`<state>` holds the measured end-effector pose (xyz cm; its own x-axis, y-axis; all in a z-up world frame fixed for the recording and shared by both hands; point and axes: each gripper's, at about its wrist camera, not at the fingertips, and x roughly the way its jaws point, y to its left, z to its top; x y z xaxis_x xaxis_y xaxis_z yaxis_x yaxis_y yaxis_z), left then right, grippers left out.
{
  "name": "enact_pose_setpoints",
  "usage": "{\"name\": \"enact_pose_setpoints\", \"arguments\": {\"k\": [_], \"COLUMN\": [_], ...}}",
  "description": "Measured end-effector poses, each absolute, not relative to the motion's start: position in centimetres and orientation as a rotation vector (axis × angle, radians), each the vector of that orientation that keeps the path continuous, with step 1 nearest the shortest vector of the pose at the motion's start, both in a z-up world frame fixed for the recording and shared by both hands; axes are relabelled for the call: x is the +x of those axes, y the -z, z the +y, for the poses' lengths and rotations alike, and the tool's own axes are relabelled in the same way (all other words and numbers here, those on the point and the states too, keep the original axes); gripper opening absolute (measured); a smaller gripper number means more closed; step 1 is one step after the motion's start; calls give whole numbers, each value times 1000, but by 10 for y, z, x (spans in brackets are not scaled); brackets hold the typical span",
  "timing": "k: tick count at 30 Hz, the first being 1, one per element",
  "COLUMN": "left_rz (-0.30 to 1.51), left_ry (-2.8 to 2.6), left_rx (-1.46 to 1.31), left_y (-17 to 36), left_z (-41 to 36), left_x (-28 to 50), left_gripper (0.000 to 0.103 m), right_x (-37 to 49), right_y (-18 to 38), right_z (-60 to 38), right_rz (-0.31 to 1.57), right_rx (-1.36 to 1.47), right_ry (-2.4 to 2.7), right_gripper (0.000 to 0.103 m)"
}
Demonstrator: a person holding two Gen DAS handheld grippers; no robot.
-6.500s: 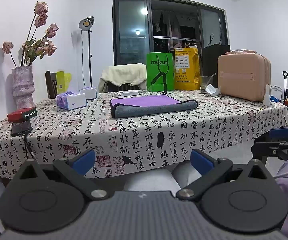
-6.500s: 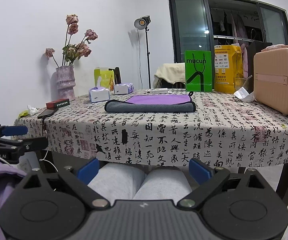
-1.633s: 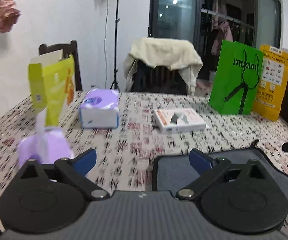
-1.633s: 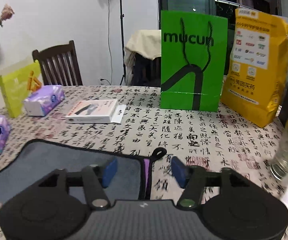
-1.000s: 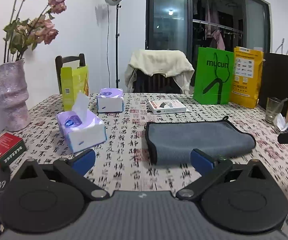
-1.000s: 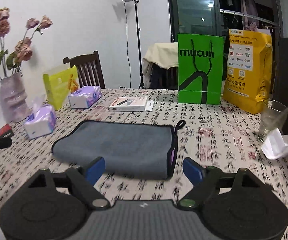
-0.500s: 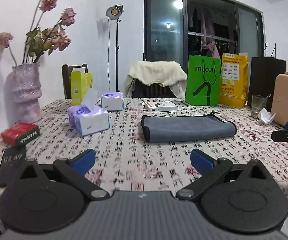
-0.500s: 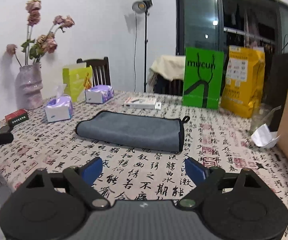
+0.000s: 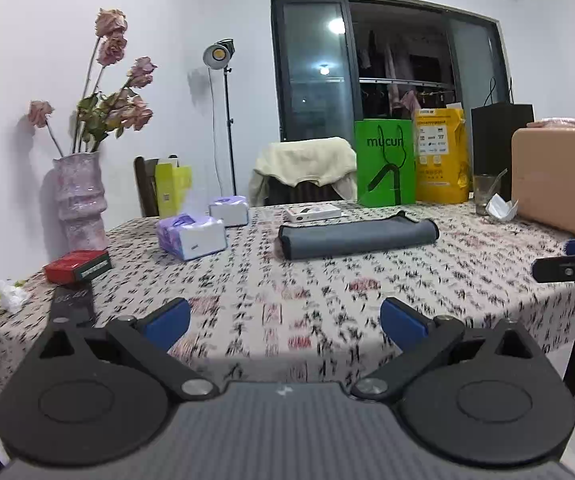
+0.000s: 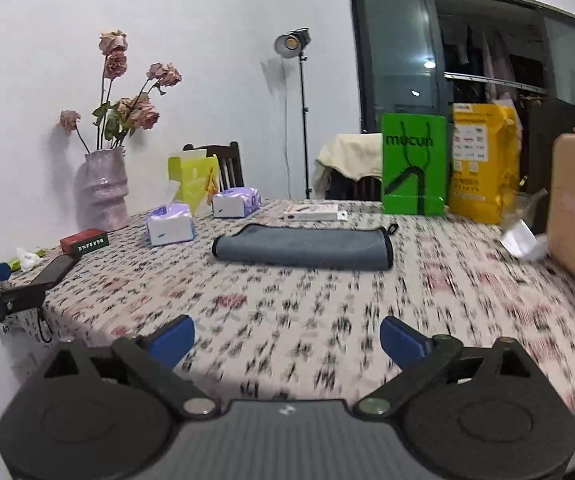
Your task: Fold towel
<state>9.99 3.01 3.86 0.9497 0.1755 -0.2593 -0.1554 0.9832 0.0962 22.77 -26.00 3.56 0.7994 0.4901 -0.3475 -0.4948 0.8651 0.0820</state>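
Your left gripper (image 9: 285,320) hangs at the near edge of the table (image 9: 327,300), its blue-tipped fingers (image 9: 167,318) spread wide apart with nothing between them. Your right gripper (image 10: 287,334) sits the same way at the near edge, jaws parted and holding nothing. The towel (image 9: 355,236) lies folded on the patterned tablecloth, grey side up with a dark trim, well ahead of both grippers and apart from them. From the left wrist view it sits ahead and slightly to the right of the gap between the fingers; from the right wrist view the towel (image 10: 303,246) lies almost straight ahead, its hanging loop at the far right corner. Neither gripper touches it. To the left of the towel you have a tissue box (image 9: 191,234), with a second tissue box (image 9: 228,210) behind it, and a flat white box (image 9: 313,212) just beyond the towel's far edge. Further back stand a green bag (image 9: 385,168) and a yellow bag (image 9: 441,156). A vase of dried roses (image 9: 79,200) stands at the left, with a red box (image 9: 77,266) in front of it, and a pink case (image 9: 559,176) rests at the right side of the table.
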Motion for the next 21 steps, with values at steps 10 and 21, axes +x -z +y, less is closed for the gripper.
{"name": "enact_pose_setpoints", "arguments": {"k": [10,21], "left_rz": [309,331], "left_ry": [-150,-57], "left_rx": [82,63], "left_y": [-9,3], "left_z": [9,-9], "left_x": [34,3], "left_gripper": [103,103], "right_x": [128,67], "right_y": [-8,-1], "right_z": [-269,-273], "right_rz": [331,321], "right_rx": [-60,-24], "right_ry": [-497,-545], "right_gripper": [101,103]}}
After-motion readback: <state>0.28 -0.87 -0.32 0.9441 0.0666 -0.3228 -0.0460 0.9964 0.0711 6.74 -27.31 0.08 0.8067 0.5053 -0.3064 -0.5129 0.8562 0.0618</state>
